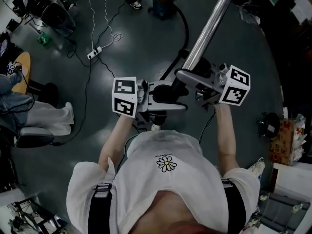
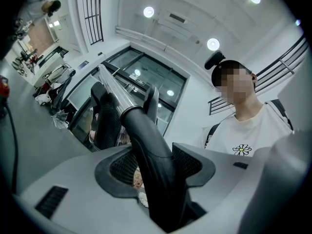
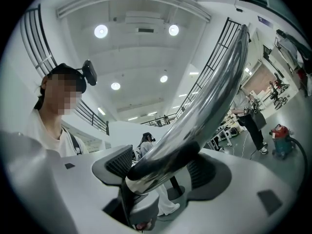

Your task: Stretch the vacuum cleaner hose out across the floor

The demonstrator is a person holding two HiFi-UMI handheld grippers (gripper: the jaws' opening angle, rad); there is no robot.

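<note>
Head view, left gripper and right gripper side by side near the person's chest, black hose curving over the floor to the far vacuum cleaner, left gripper view, jaws clamped on the black bent handle, right gripper view, jaws clamped on the chrome wand.

A roomy lab hall: power strip and cables across dark floor, black railings overhead.
</note>
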